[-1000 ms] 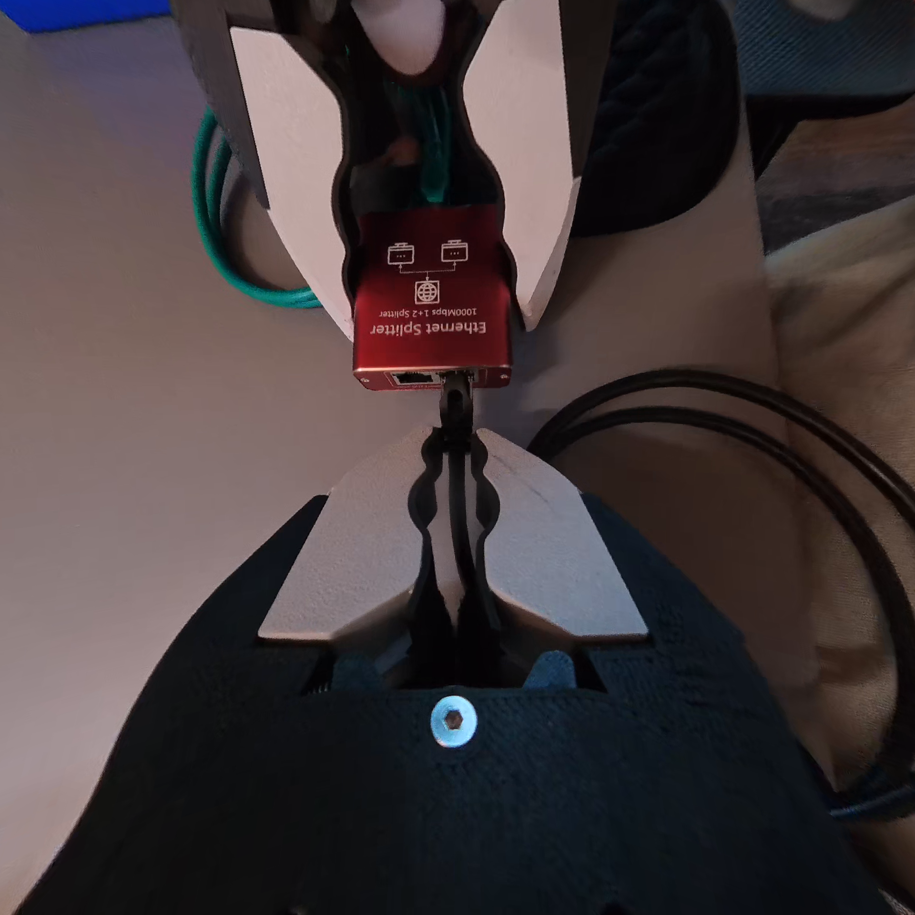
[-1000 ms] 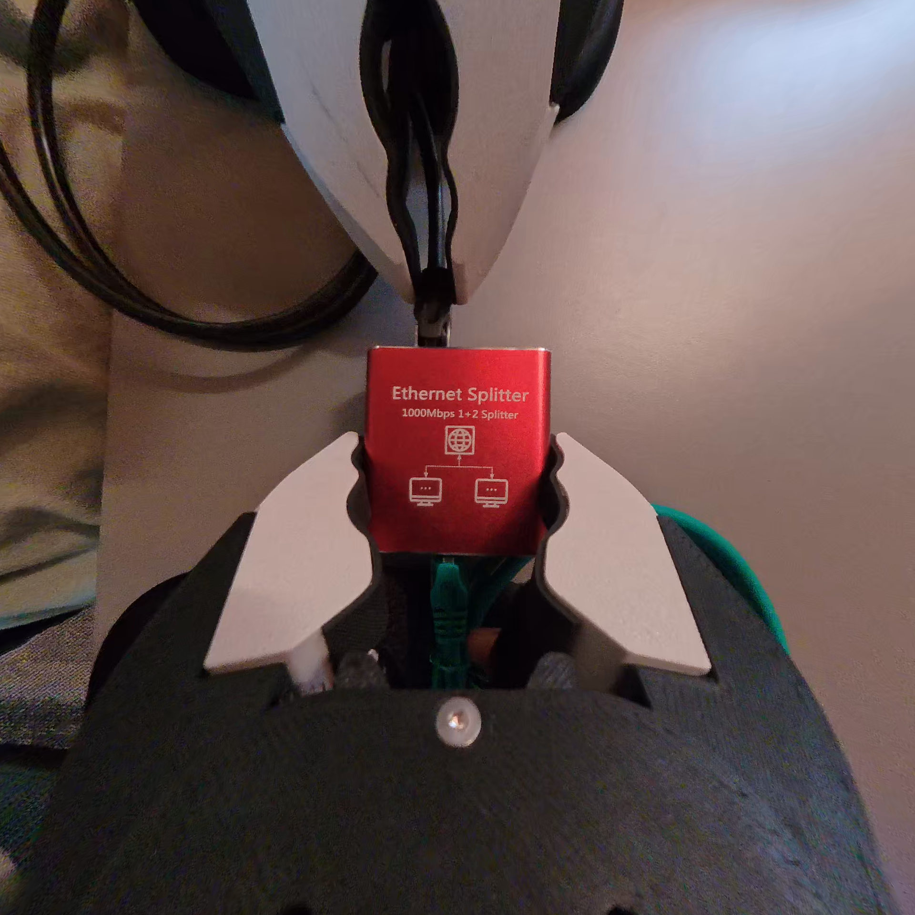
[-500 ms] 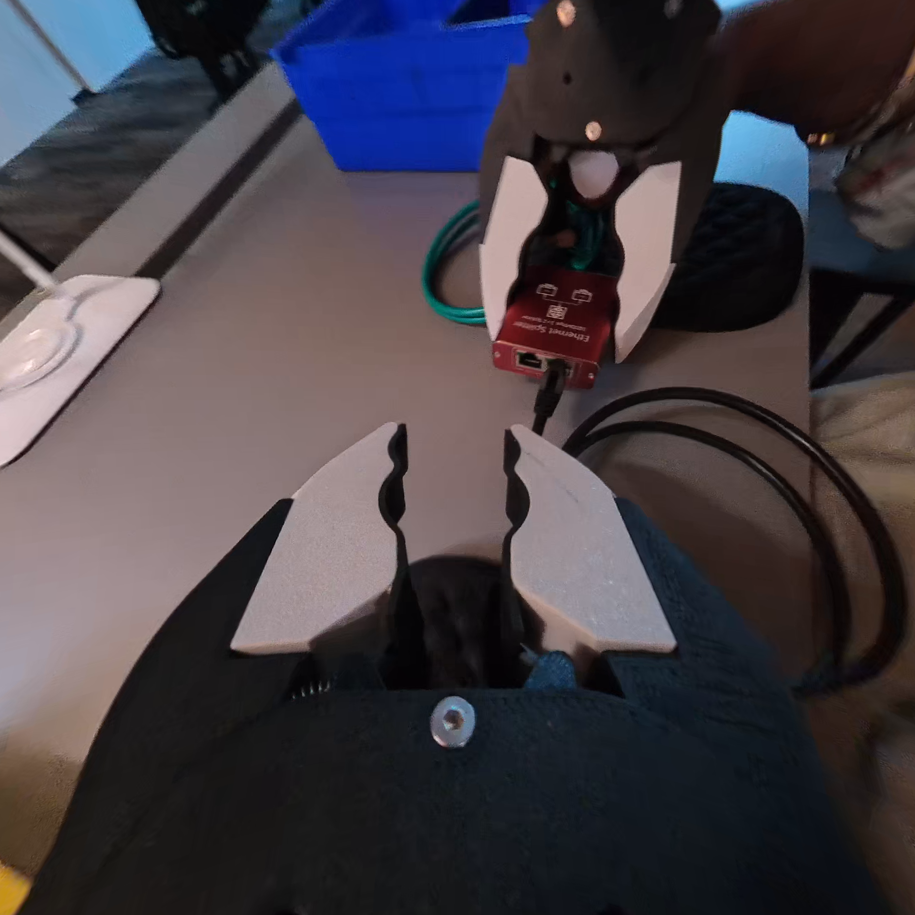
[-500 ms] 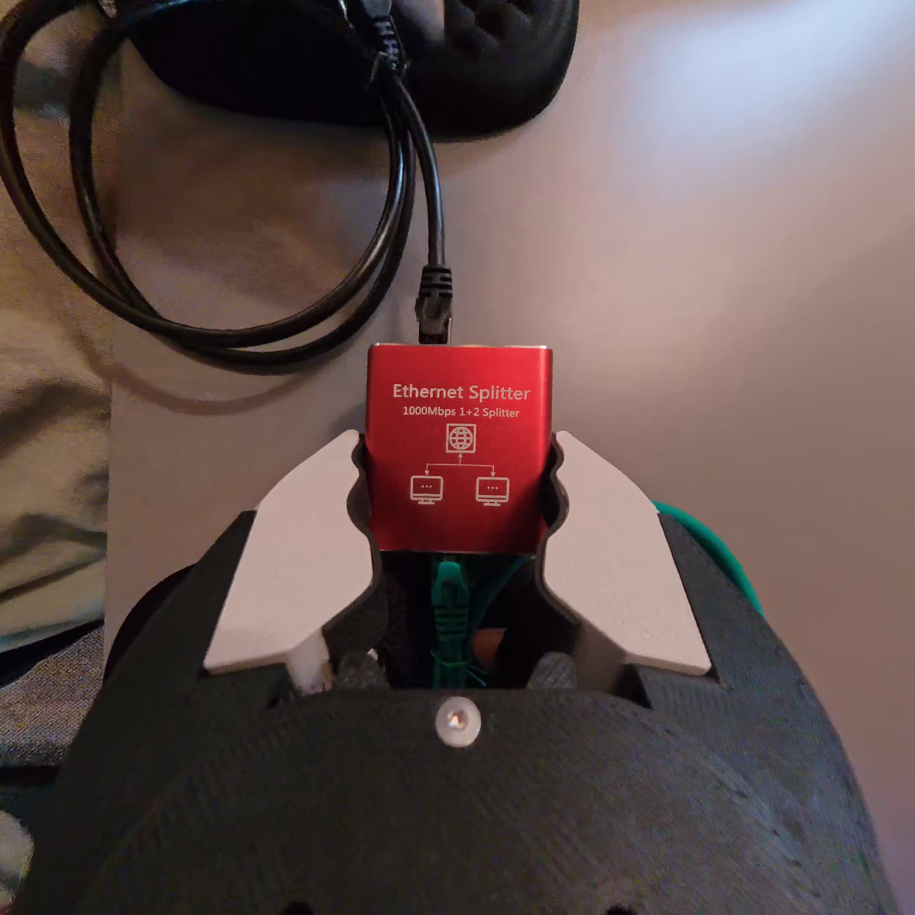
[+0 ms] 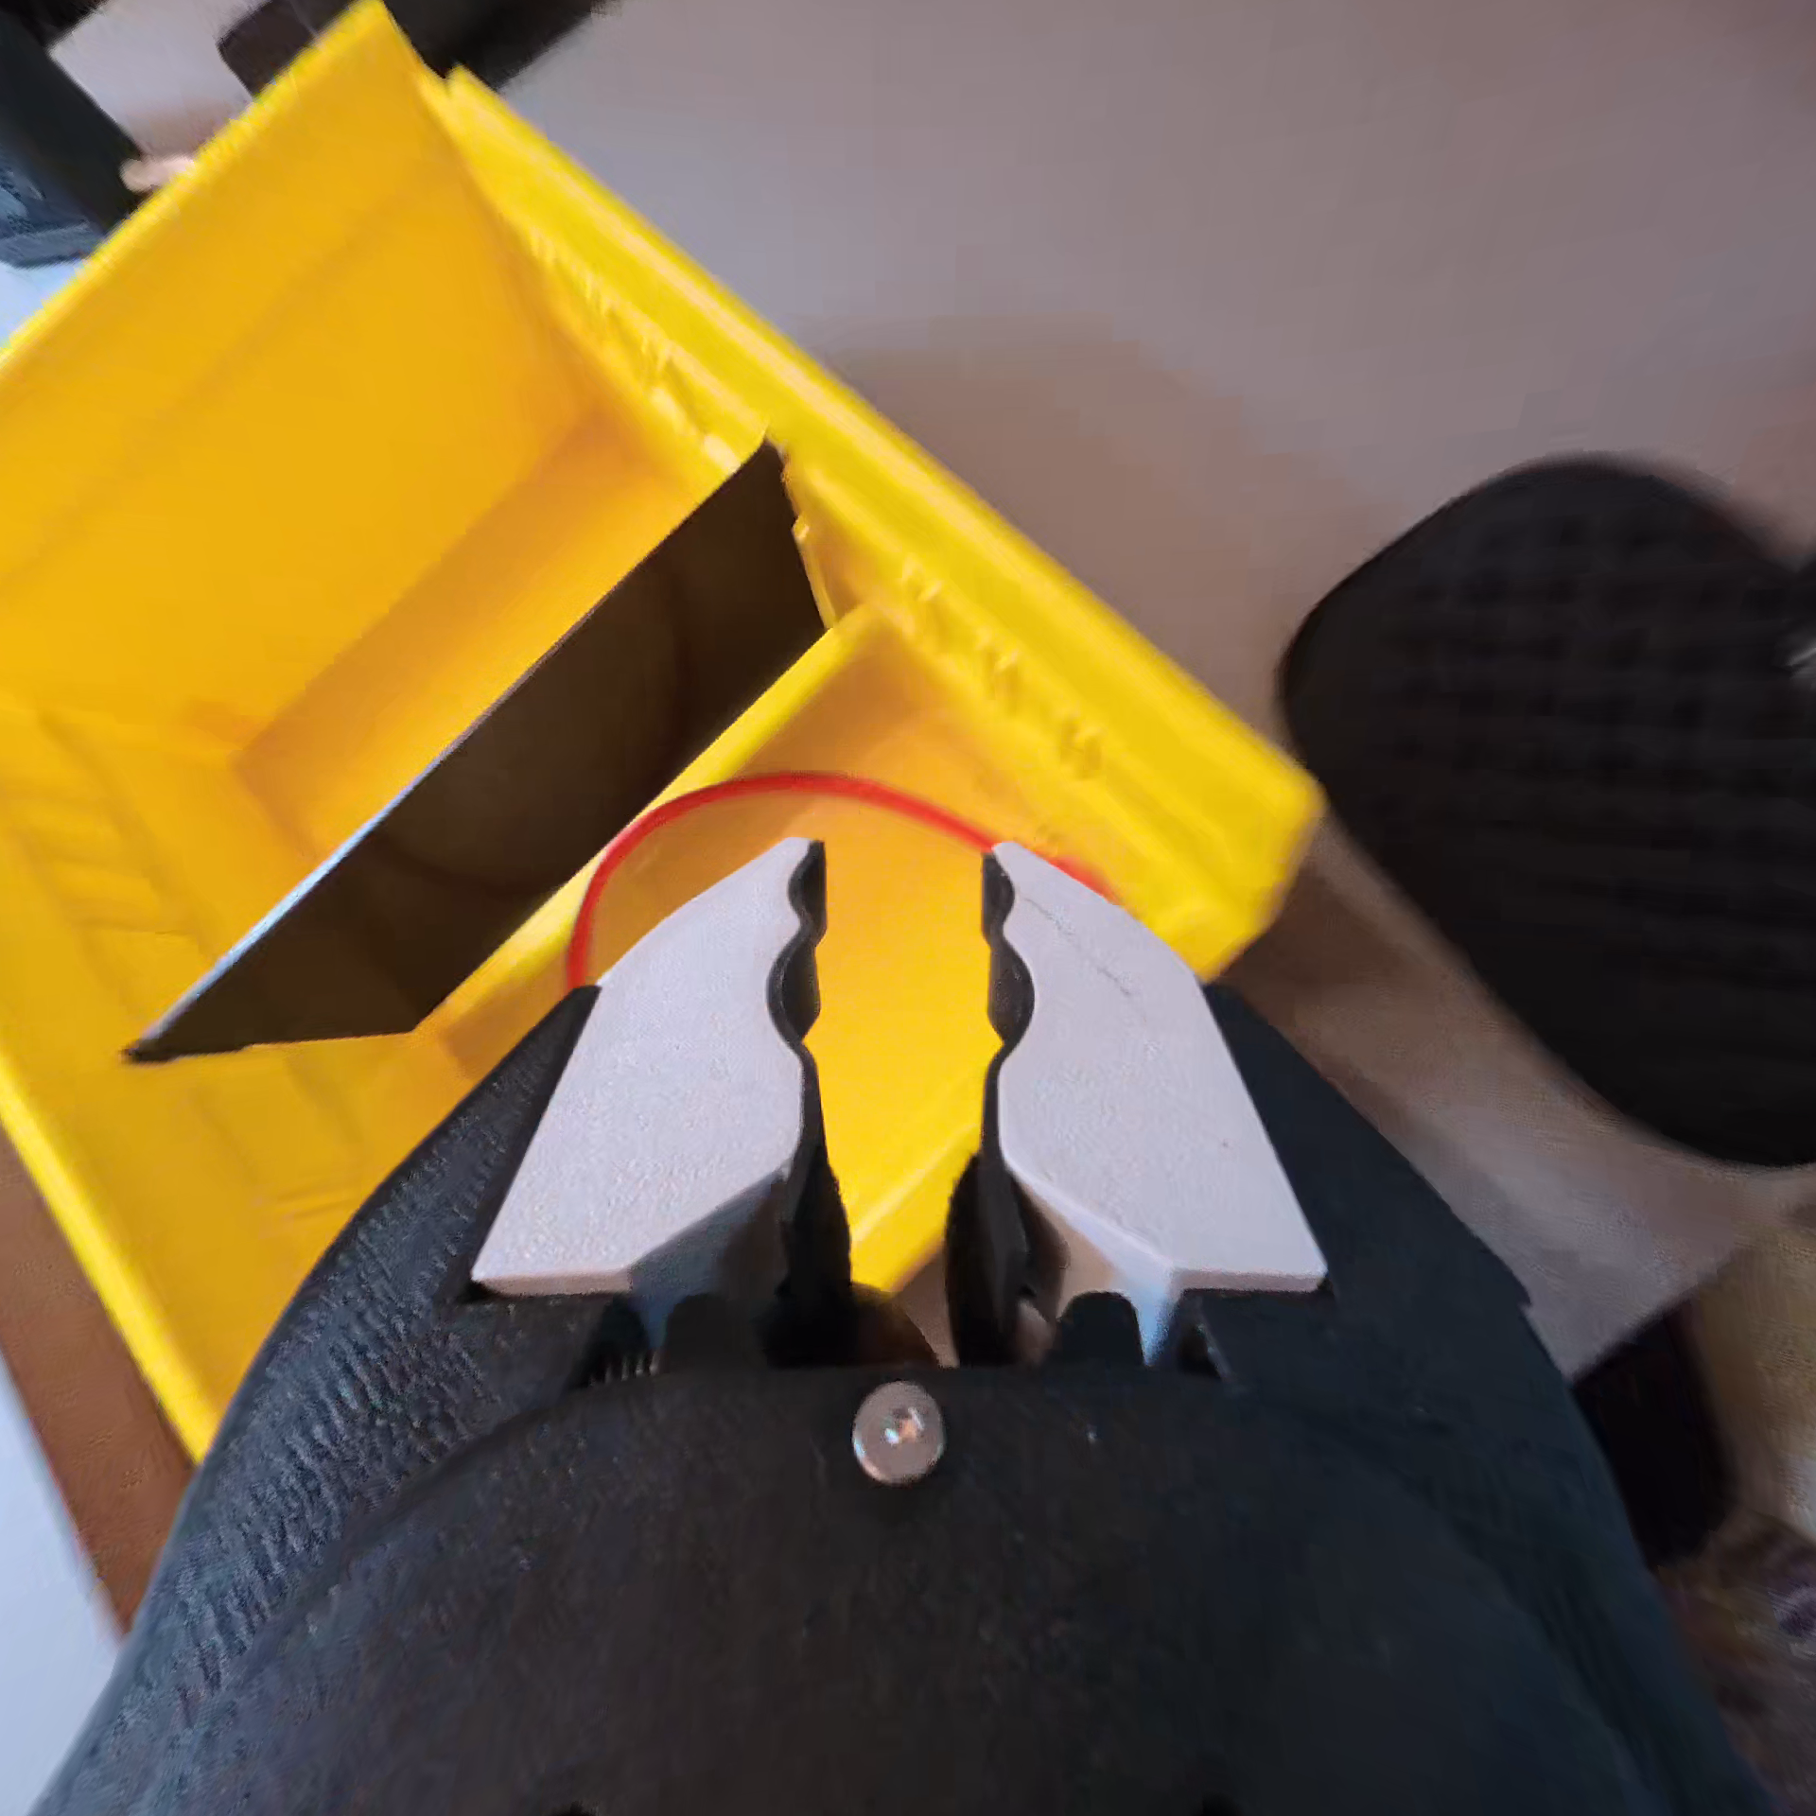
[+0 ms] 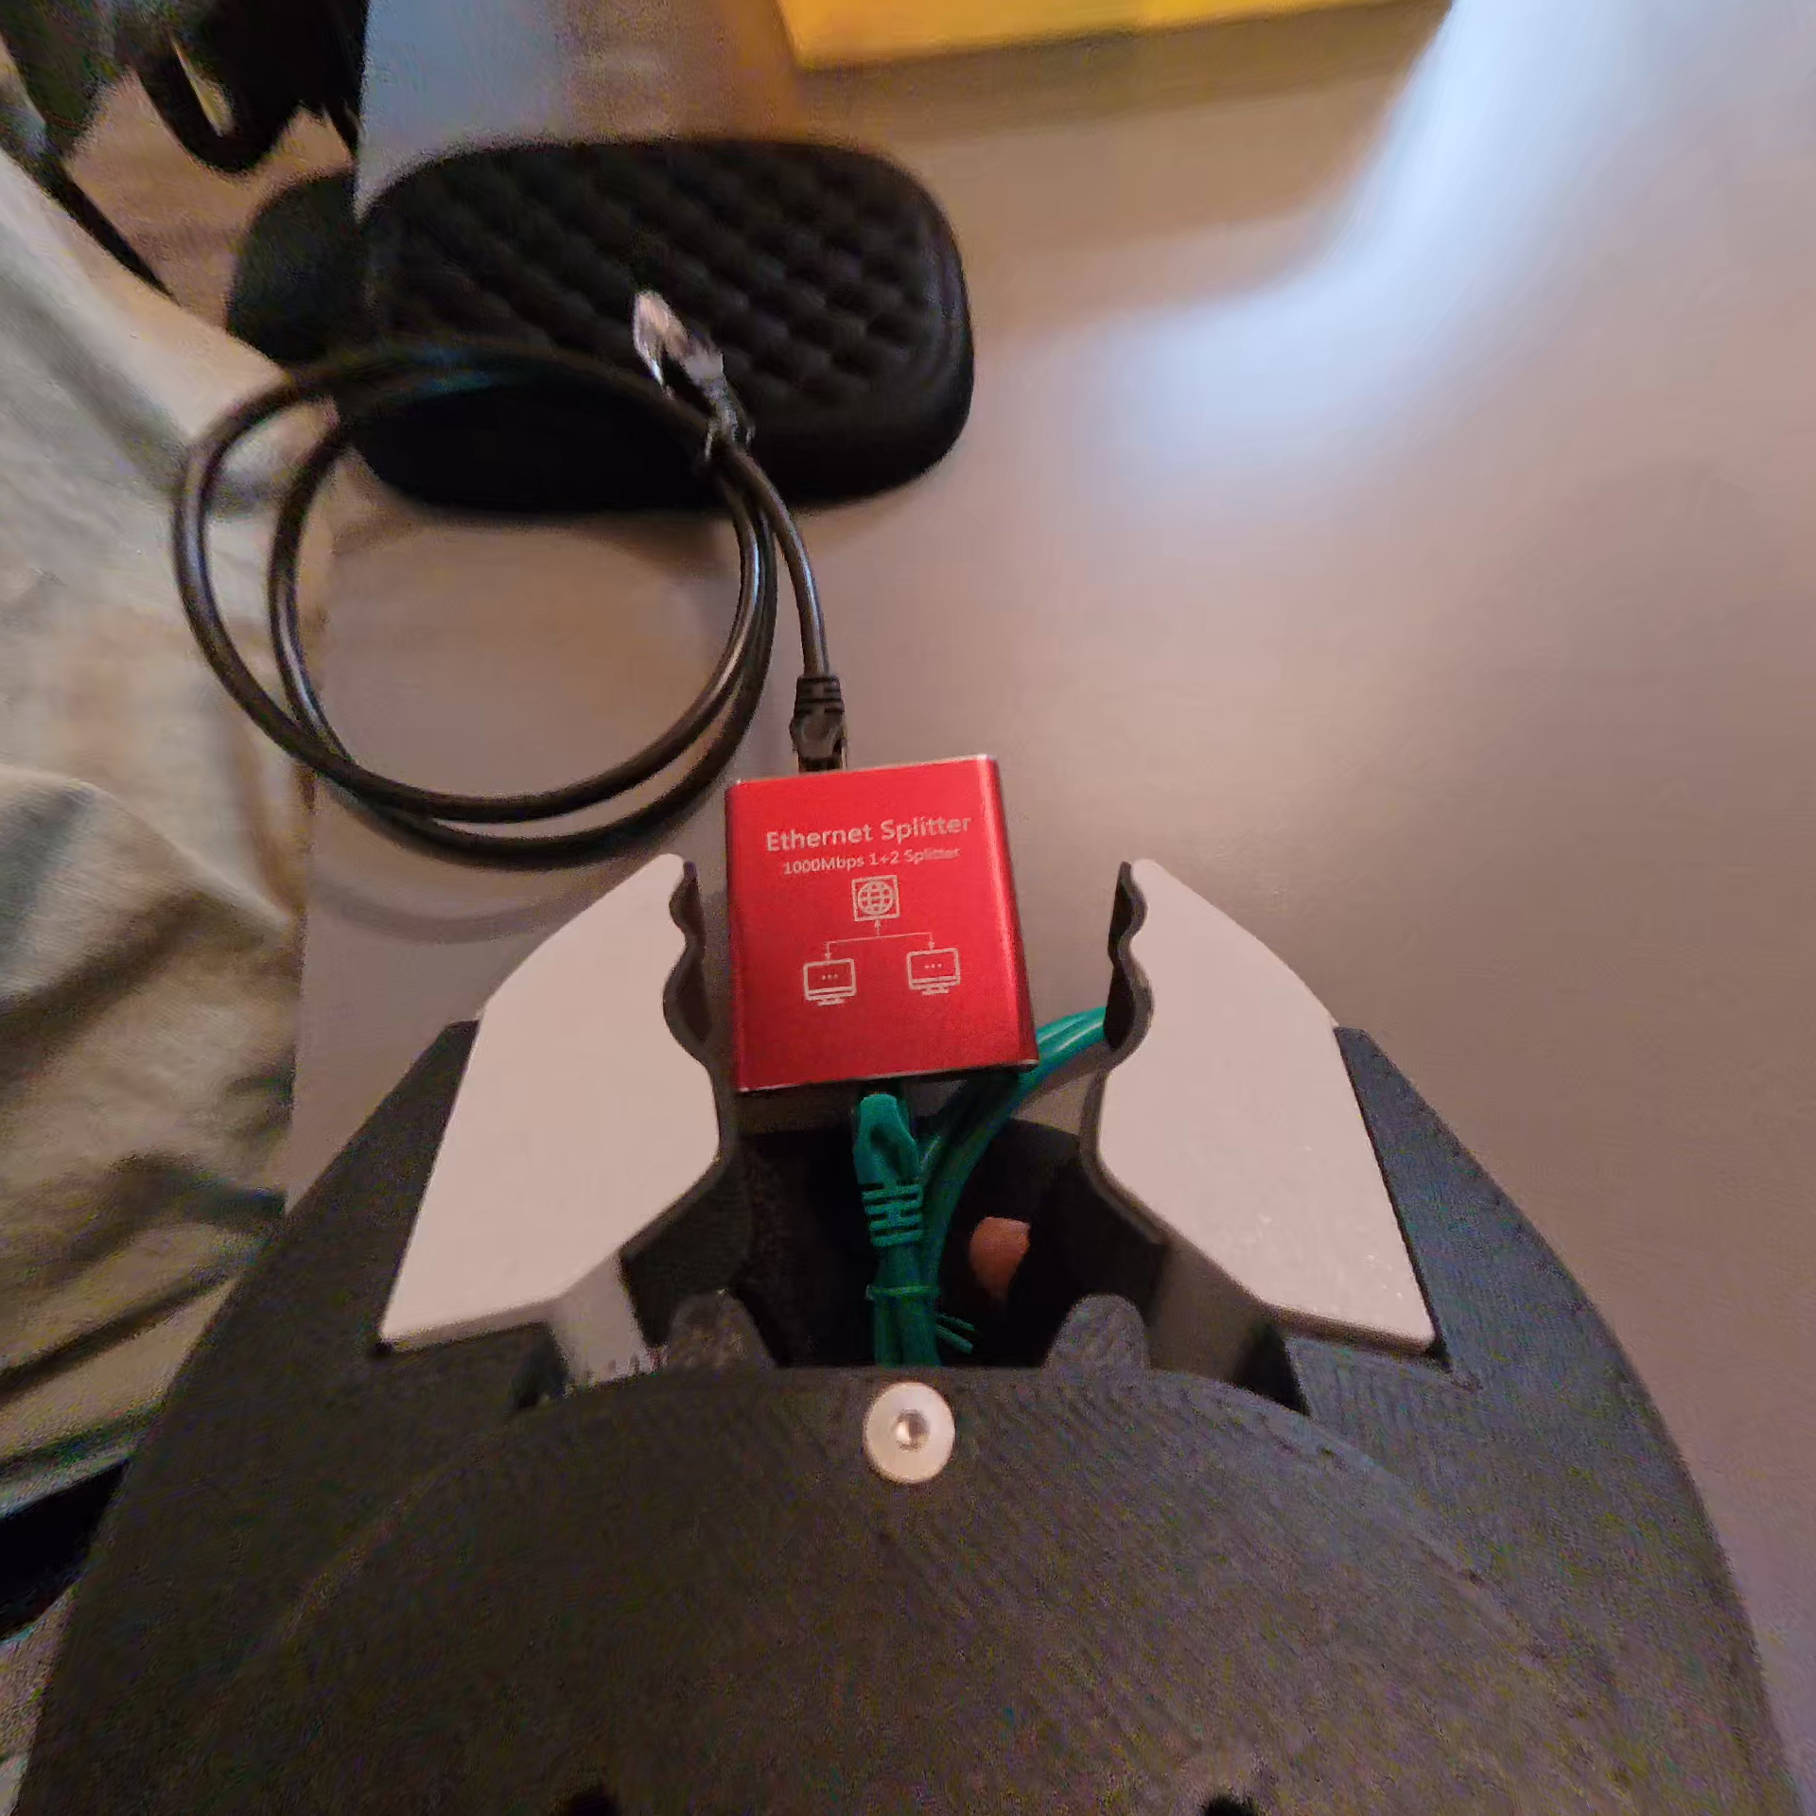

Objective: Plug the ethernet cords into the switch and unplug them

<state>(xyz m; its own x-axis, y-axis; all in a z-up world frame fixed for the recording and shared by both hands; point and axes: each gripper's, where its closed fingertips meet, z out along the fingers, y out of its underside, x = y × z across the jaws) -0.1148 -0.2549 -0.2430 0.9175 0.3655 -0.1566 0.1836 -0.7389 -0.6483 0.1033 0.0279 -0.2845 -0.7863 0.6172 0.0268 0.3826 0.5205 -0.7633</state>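
My right gripper (image 6: 904, 968) hides most of the green ethernet cord (image 6: 889, 1194), which runs under the body from the near end of the small red metal switch box (image 6: 878, 924). Its jaws stand wide apart around the box, gripping nothing; whether a pad brushes it I cannot tell. The box lies on the grey table (image 6: 1376, 737), a black ethernet cord (image 6: 472, 786) plugged into its far end, its loose plug blurred against a black quilted pad (image 6: 688, 324). My left gripper (image 5: 904, 865) hangs open and empty over a yellow plastic bin (image 5: 324, 472), half covering a thin red wire (image 5: 786, 786).
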